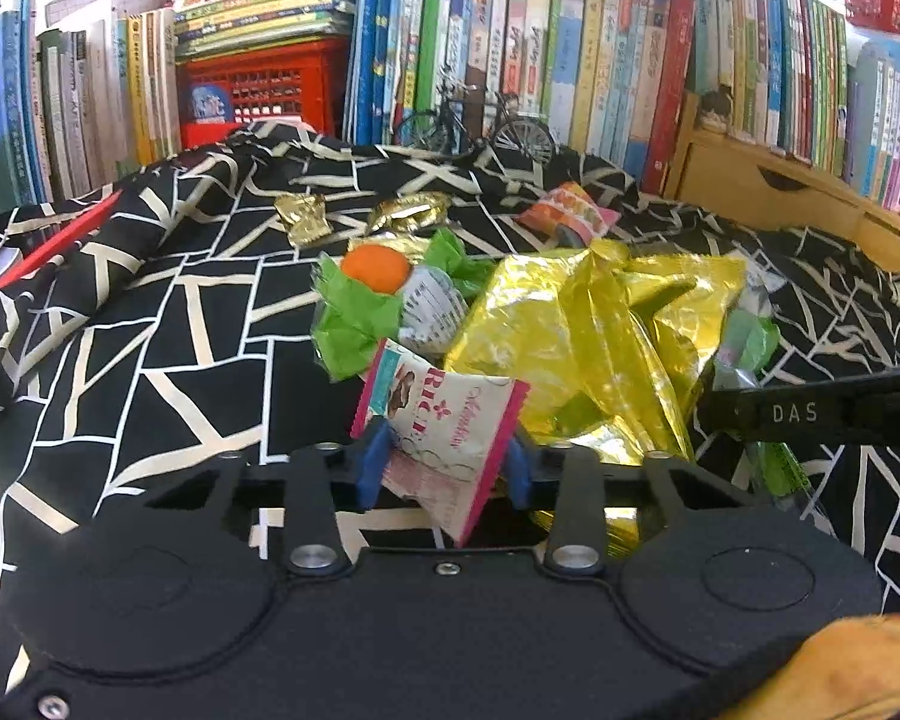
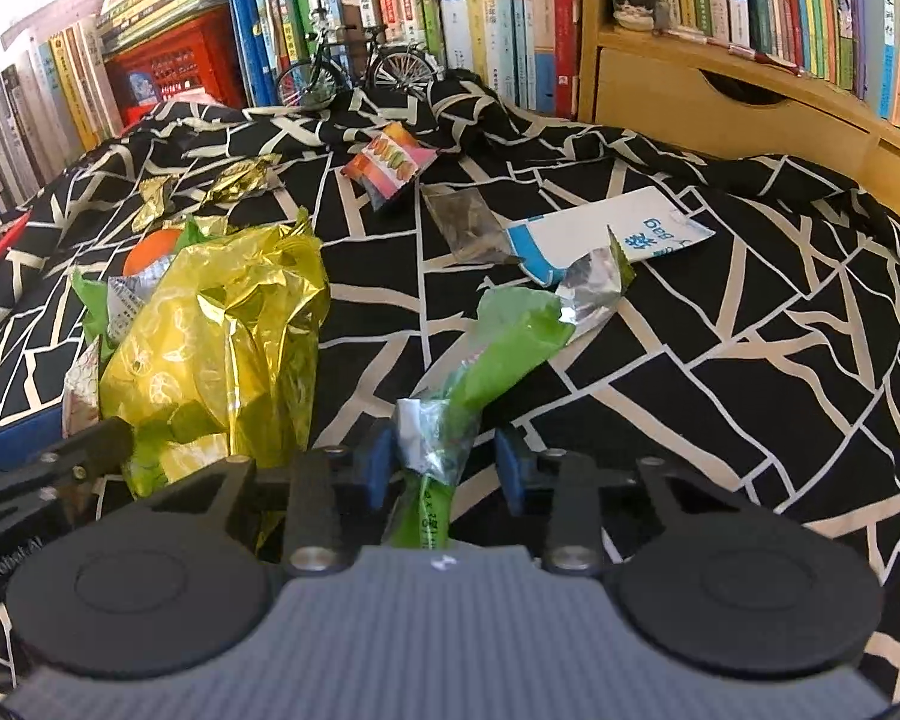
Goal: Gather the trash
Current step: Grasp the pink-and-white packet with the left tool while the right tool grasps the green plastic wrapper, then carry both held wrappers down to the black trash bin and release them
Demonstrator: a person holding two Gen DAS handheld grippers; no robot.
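- We see a model bicycle (image 2: 354, 69) at the far edge of the patterned cloth (image 2: 720, 372).
- We see books (image 1: 570, 60), a red crate (image 1: 258, 90) and a wooden drawer unit (image 2: 720, 102) behind it.

Wrappers (image 2: 390, 165) on patterned cloth (image 2: 720, 390)

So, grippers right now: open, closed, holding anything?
Left gripper: closed on the pink-and-white wrapper.
Right gripper: green wrapper between its fingers; contact unclear.
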